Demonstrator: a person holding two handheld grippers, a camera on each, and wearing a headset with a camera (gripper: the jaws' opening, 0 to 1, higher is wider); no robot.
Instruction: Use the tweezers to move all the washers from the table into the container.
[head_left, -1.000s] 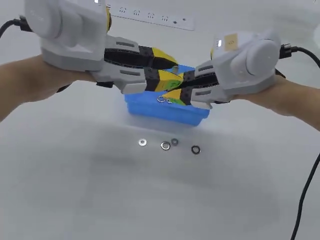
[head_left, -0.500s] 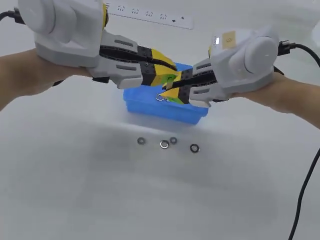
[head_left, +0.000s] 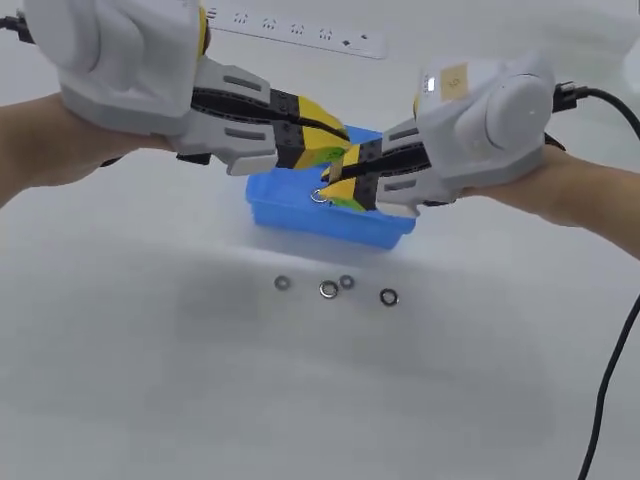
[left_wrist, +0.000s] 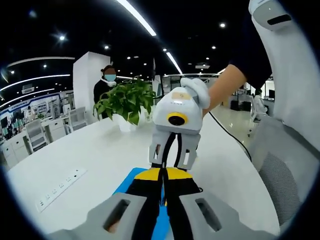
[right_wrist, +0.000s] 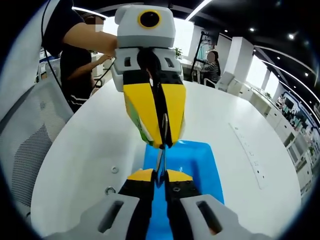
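Observation:
Over the blue container (head_left: 300, 216) my left gripper (head_left: 338, 150) and my right gripper (head_left: 334, 188) meet tip to tip. Both are shut on thin metal tweezers (right_wrist: 160, 162), which run between the right jaws and up to the left gripper (right_wrist: 162, 140). A washer (head_left: 320, 196) sits at the tweezers' tip, just above the container's inside. Several washers lie in a row on the white table in front of the container, among them one at the left (head_left: 282, 283) and one at the right (head_left: 388, 296). The left gripper view has its own shut jaws (left_wrist: 163, 176) facing the right gripper (left_wrist: 175, 120).
A white power strip (head_left: 300, 30) lies along the table's far edge. A black cable (head_left: 605, 390) hangs from the right gripper down the right side. Beside the container (right_wrist: 200, 170), two washers (right_wrist: 114, 169) lie on the table. People and chairs are in the background.
The left gripper has drifted slightly left and up, and the right gripper has edged left. The washer stays at the tweezers' tip over the container. The table washers have not moved.

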